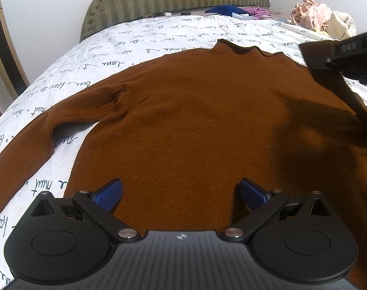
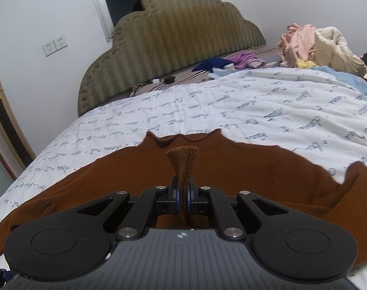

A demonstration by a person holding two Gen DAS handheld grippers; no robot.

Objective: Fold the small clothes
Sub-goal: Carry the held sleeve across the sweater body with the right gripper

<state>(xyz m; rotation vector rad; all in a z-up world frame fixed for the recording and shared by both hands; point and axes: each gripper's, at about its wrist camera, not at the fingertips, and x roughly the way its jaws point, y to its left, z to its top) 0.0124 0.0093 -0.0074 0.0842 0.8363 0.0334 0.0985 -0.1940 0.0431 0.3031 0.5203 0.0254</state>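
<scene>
A brown knit sweater point(image 1: 195, 120) lies flat on the white printed bedspread point(image 1: 135, 41), collar toward the headboard, left sleeve point(image 1: 21, 149) spread out to the left. My left gripper point(image 1: 181, 193) is open and empty, its blue pads point(image 1: 108, 194) low over the sweater's lower body. My right gripper point(image 2: 182, 197) is shut on a pinched strip of the sweater's knit point(image 2: 184, 166), which stands up between its jaws above the sweater body point(image 2: 256, 169). The right gripper also shows in the left wrist view point(image 1: 340, 58) over the sweater's right side.
A green padded headboard point(image 2: 173, 38) stands at the far end. A pile of pink and cream clothes point(image 2: 314, 46) and blue and purple garments point(image 2: 231, 62) lie at the back right. Cables and a charger point(image 2: 159, 82) lie near the headboard. A gold-framed panel point(image 1: 2, 48) stands left.
</scene>
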